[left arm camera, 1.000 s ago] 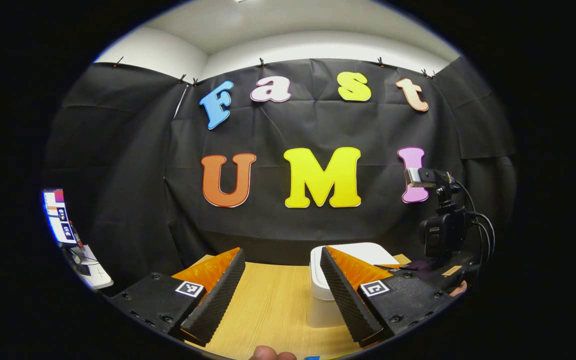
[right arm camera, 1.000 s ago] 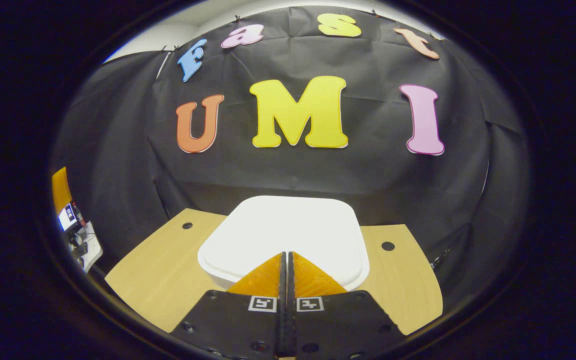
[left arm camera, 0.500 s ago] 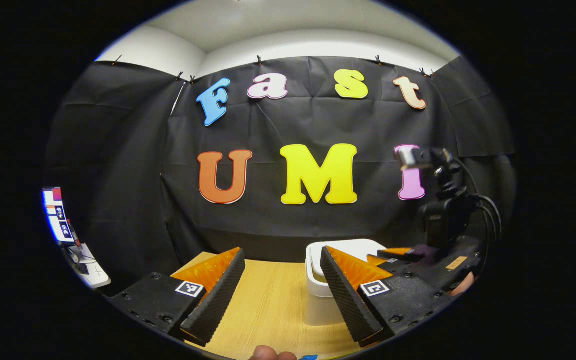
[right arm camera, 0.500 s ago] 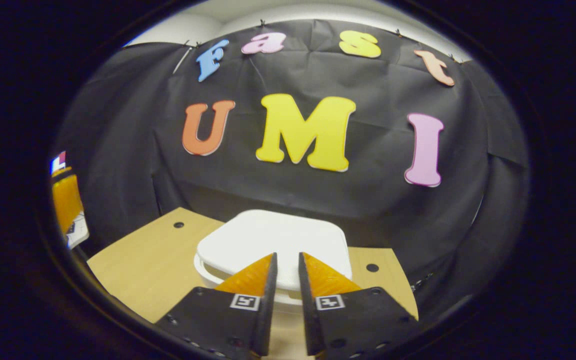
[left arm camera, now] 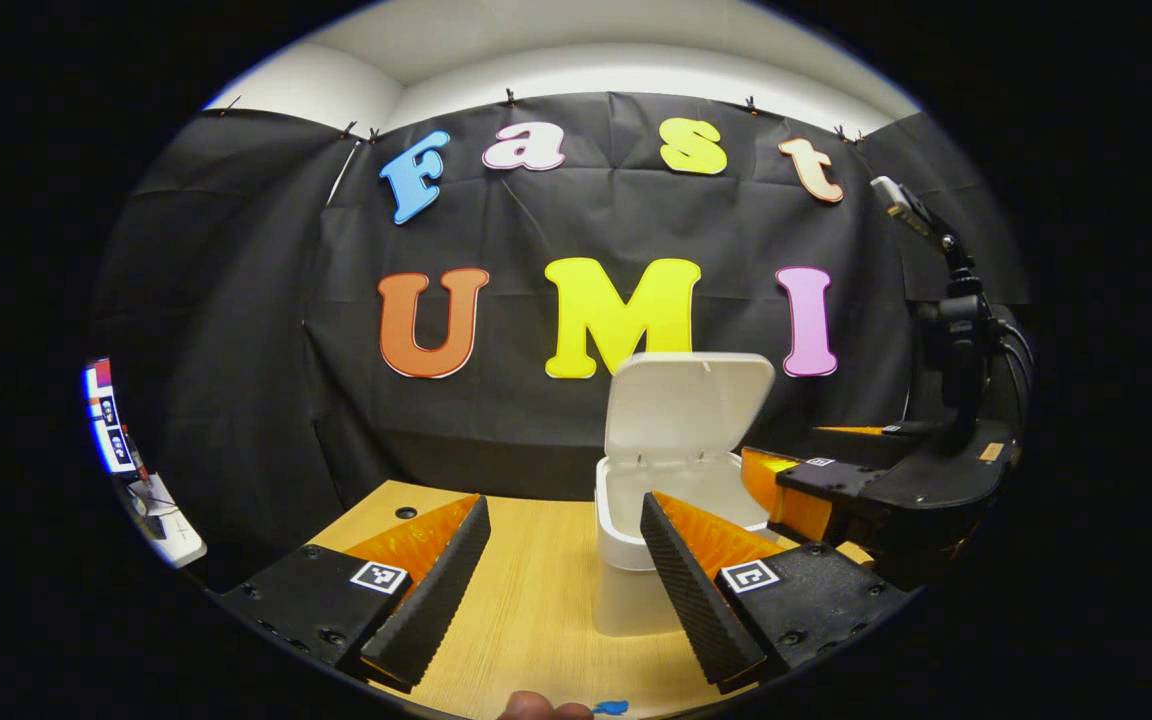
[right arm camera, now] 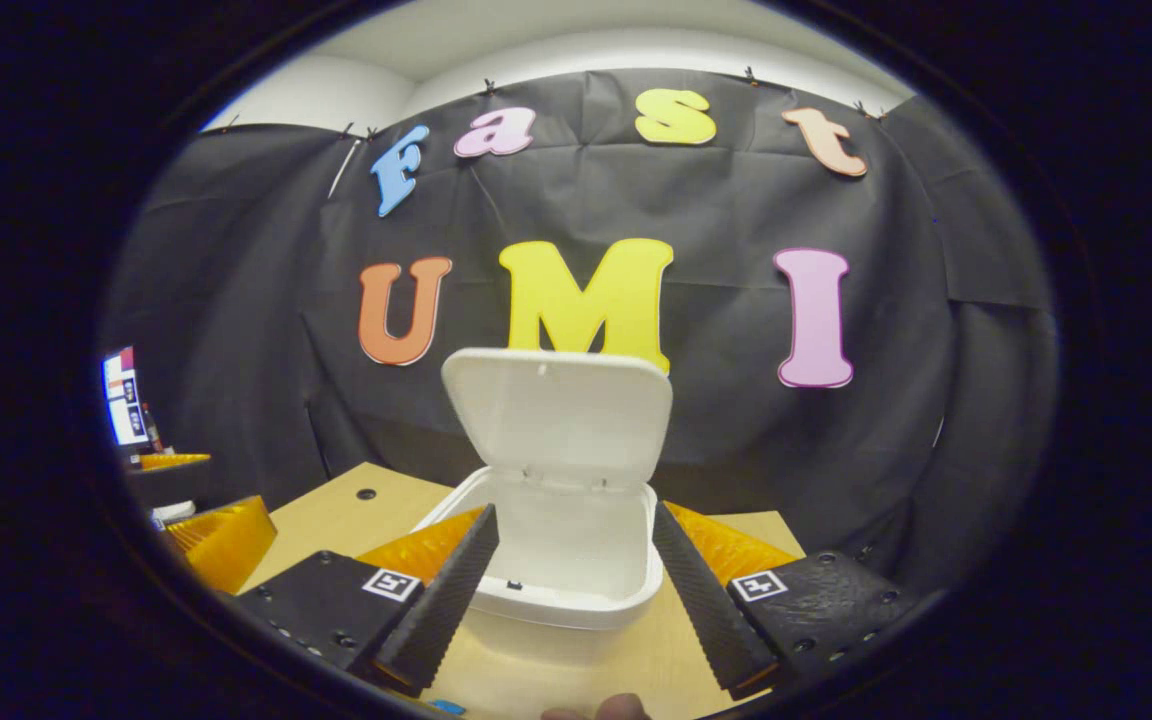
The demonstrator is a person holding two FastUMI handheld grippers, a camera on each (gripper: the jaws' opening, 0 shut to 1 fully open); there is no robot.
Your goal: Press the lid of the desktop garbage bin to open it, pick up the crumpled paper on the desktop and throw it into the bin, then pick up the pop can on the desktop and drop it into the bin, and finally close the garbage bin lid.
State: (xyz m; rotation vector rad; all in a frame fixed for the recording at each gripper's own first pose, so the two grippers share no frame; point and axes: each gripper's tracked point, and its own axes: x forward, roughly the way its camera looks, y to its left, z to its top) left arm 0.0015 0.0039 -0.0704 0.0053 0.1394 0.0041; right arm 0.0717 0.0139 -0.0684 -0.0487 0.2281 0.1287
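The white garbage bin (right arm camera: 576,590) stood upright on the wooden bench (right arm camera: 336,520), its lid (right arm camera: 558,415) raised upright at the back, its inside bare.

White bin (right arm camera: 564,570) w/ white lid (right arm camera: 558,415); tan wood-grain desk (left arm camera: 536,610).

bin (left arm camera: 636,590): right side hidden by finger | screen (right arm camera: 122,395): cut off, unreadable

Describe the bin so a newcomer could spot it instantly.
Start at the light wooden table in front of the black cloth wall. Toward its back stands a small white garbage bin with rounded corners. Its hinged lid stands upright at the rear, leaving the white inside open; it is the one white box on the table, between the right gripper's spread fingers.
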